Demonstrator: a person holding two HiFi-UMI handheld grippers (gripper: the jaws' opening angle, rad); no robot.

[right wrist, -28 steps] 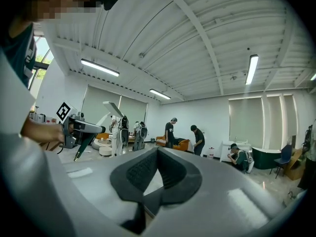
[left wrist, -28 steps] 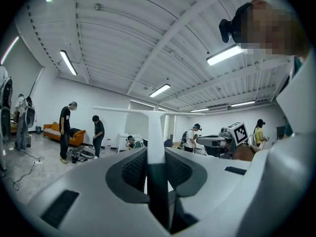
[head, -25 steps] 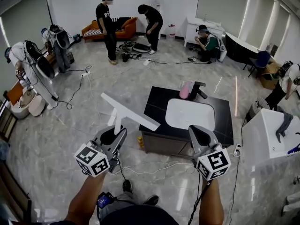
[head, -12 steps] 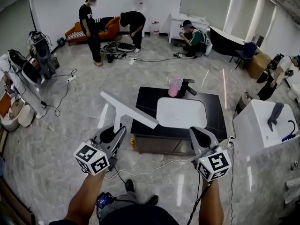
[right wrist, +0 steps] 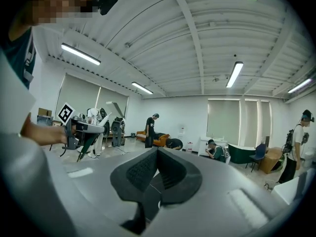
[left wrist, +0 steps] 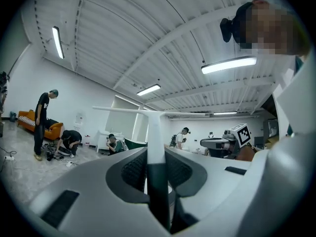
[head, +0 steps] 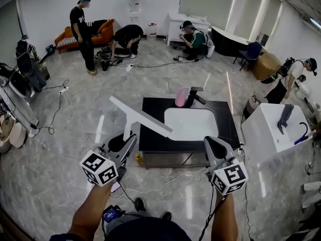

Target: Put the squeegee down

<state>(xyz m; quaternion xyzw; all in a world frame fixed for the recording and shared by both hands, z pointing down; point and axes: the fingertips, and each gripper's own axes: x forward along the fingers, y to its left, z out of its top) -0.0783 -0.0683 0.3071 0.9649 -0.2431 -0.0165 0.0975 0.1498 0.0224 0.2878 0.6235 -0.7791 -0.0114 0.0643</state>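
Note:
A white T-shaped squeegee [head: 140, 116] stands with its handle up between the jaws of my left gripper [head: 128, 140], which is shut on the handle. Its long blade slants above the left edge of a black vanity counter [head: 153, 114] with a white basin [head: 190, 123]. In the left gripper view the handle [left wrist: 155, 142] rises from between the pads of the left gripper [left wrist: 157, 174], with the blade across the top. My right gripper [head: 211, 142] hovers at the counter's front right corner; in the right gripper view this gripper [right wrist: 157, 157] has its pads together with nothing between them.
A pink bottle [head: 181, 97] and a black faucet [head: 194, 95] stand at the back of the counter. A white tub [head: 273, 129] is at the right. Cables [head: 165, 179] and a small yellow bottle [head: 138, 158] lie on the floor in front. Several people are at the far wall.
The counter has drifted left and nearer in the head view as the person moved. Both grippers keep their places in that view, and the left one's grip on the squeegee is unchanged.

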